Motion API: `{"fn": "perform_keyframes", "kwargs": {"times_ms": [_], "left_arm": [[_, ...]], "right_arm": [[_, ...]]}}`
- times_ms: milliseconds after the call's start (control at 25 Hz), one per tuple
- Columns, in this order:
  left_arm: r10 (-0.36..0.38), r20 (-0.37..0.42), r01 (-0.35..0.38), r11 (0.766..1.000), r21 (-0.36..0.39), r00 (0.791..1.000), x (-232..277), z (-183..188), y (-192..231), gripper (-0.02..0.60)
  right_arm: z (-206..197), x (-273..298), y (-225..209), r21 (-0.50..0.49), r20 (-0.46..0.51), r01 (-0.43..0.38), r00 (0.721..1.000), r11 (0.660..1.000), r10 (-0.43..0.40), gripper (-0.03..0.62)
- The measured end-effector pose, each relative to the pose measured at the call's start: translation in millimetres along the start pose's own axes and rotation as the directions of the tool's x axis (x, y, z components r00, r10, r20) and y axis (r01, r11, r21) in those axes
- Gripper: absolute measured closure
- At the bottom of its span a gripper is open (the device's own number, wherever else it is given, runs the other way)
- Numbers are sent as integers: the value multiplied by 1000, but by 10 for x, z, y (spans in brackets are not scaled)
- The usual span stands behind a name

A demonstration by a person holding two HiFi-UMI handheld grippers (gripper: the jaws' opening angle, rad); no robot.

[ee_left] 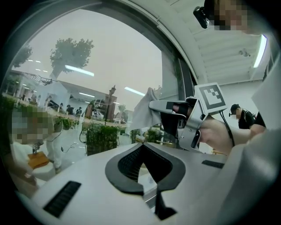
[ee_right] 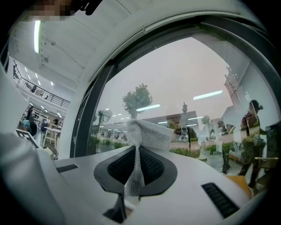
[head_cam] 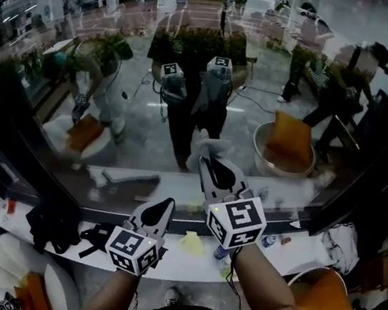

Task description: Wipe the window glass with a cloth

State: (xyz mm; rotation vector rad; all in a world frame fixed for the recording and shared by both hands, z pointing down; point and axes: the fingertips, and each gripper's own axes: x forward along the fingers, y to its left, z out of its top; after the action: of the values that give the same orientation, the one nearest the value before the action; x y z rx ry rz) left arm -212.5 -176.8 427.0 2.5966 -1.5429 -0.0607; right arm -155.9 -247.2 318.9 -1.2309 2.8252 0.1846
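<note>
The window glass fills the head view and mirrors the room and the person holding the grippers. My right gripper is raised toward the pane and is shut on a white mesh cloth, whose bunched end sticks out past the jaw tips at the glass. In the right gripper view the cloth runs down between the closed jaws of the right gripper. My left gripper hangs lower and to the left, shut with nothing in it. The left gripper view shows its own jaws meeting, with the right gripper and cloth beyond.
A white sill runs below the pane with a yellow rag, black gear and a small bottle on it. A basin with an orange cloth stands low right. A dark window frame bounds the right side.
</note>
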Motion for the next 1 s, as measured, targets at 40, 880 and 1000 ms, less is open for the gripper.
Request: {"fn": "perform_keyframes", "kwargs": {"times_ms": [40,880,1000], "left_arm": [[-5,-2,5,1000,1,1000,70,37,-6,581],[-47,8,47,999,18,999,417,358,211,581],[-45,5,45,999,9,999,285,279,440,581]], "right_arm": [[36,48,-74,-2,0,6,1000,1000,-6,553],[42,709,-688,30,-54,117,992,993,-115,553],[-70,866,-536,39,-59,126,991,991,-123,553]]}}
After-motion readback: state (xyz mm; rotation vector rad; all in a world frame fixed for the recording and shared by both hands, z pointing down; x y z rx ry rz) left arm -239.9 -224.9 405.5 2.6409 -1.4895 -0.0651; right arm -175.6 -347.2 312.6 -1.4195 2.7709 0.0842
